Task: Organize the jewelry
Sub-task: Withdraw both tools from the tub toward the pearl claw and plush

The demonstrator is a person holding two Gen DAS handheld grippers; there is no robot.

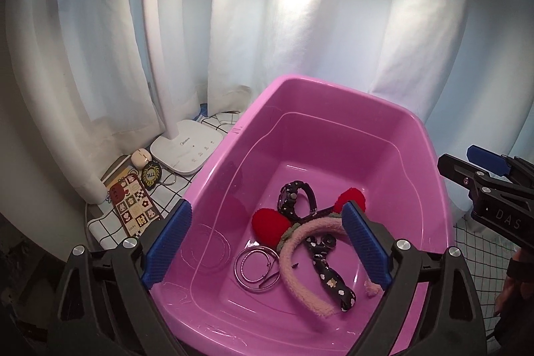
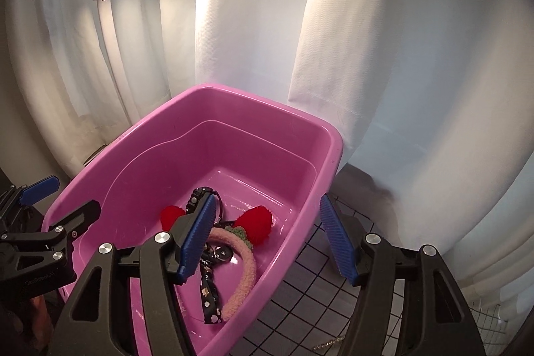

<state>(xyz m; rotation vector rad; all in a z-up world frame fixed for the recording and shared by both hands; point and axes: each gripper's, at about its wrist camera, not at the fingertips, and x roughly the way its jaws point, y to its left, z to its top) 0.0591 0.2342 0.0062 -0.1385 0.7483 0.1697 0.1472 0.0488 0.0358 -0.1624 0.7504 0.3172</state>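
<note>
A pink plastic tub holds jewelry: a black watch, a pink fuzzy headband with red ears, silver bangles and a dark flowered tie. My left gripper is open and empty, its jaws straddling the tub's left wall. My right gripper is open and empty, its jaws straddling the tub's right wall; it also shows in the left wrist view. The left gripper shows in the right wrist view.
A white desk lamp stands left of the tub, with a patterned phone case and small items beside it on a checked cloth. White curtains hang close behind. A chain lies at the lower right.
</note>
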